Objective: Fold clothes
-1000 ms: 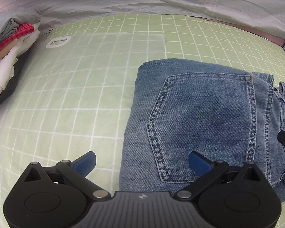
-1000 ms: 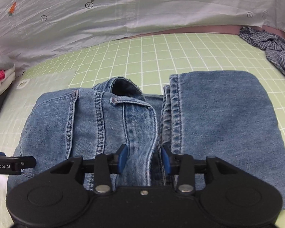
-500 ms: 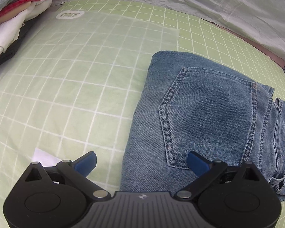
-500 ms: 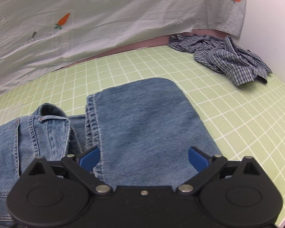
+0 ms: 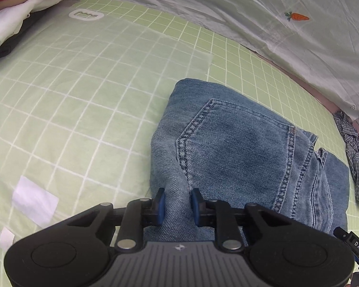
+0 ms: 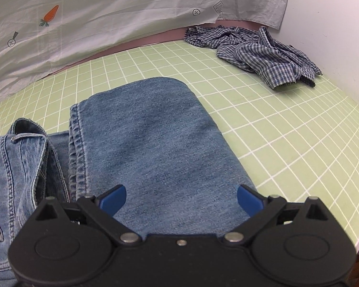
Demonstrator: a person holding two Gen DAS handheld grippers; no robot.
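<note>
Far left on the bench point(image 5: 71, 95): a stack of folded clothes point(image 5: 19, 12), well apart from the work. Nearer, a white paper slip point(image 5: 34, 201) flat on the green grid.

Left of centre: the left claw point(image 5: 177, 205), narrowed onto a raised ridge of denim at the near left edge of the jeans point(image 5: 239, 148), just below the back pocket point(image 5: 234, 143). Looks like a firm pinch through the layers, though how many layers are caught cannot be told.

Centre: jeans lying on the bench, already doubled into a short block, waistband end to the left, folded legs to the right, hems resting beside the waistband.

Right of centre: the right claw point(image 6: 180, 197), spread wide and hovering over the near edge of the folded leg section, gripping nothing.

Far right: a crumpled checked shirt point(image 6: 256, 52) against the wall, not yet folded.

Step in hand, by judgement: taking hold of the jeans for a last fold or for a carry to the stack. Next move calls for closing the right claw on the near edge, catching all layers, then lifting both ends level so that the block does not fall open.
</note>
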